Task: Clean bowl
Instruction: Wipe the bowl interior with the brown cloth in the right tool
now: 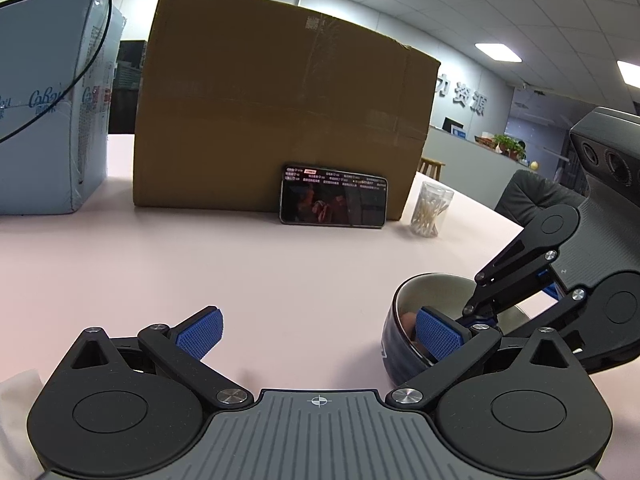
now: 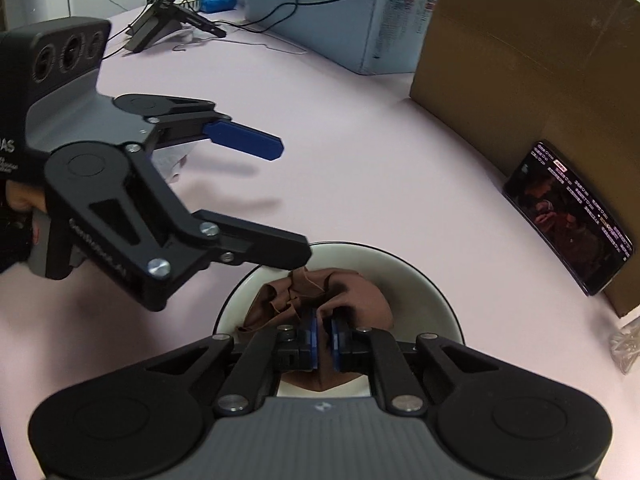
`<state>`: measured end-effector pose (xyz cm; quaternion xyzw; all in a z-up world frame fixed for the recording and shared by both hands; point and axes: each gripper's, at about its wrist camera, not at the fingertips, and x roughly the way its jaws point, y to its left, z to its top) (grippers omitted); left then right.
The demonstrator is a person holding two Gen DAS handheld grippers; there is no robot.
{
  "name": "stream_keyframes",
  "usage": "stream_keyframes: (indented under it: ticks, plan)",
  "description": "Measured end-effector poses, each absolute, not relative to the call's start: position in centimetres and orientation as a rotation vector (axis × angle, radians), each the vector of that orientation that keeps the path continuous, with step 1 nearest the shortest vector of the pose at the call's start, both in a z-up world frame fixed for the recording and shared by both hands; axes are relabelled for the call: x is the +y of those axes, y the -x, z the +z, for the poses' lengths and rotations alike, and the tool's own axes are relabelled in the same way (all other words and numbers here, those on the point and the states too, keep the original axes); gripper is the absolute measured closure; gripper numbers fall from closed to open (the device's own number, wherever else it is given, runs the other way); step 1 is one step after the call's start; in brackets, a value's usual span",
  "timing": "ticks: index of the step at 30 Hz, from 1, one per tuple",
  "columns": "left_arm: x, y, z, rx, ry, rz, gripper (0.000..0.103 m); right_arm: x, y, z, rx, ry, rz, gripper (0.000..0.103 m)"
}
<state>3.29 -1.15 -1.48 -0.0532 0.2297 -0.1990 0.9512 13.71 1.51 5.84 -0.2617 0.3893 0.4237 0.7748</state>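
Note:
A bowl, dark blue outside and white inside, stands on the pink table; it also shows in the left wrist view. My right gripper is shut on a brown cloth and presses it into the bowl. My left gripper is open wide, with its right finger over the bowl's rim and its left finger out over the table. It grips nothing. In the right wrist view the left gripper reaches to the bowl's left rim.
A large cardboard box stands behind with a lit phone leaning on it. A jar of cotton swabs is to its right, a light blue carton to its left. Cables and a black device lie at the far table end.

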Motion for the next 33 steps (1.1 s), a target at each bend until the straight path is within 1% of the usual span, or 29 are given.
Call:
stream_keyframes:
  ticks: [5, 11, 23, 33]
  plan:
    - [-1.2, -3.3, -1.5, 0.466, 0.11, -0.406, 0.0, 1.8, -13.1, 6.1, 0.845, 0.594, 0.915, 0.094]
    - [-1.3, -3.0, -1.4, 0.466, 0.112, -0.402, 0.0, 1.5, -14.1, 6.4, 0.897, 0.579, 0.865, 0.095]
    - [-1.3, -2.9, -1.4, 0.465, 0.113, -0.404, 0.0, 1.5, -15.6, 6.0, 0.878, 0.574, 0.765, 0.095]
    - [-1.2, -3.1, -1.3, 0.467, 0.116, -0.403, 0.0, 0.6, -15.1, 6.3, 0.925, 0.602, 0.765, 0.094]
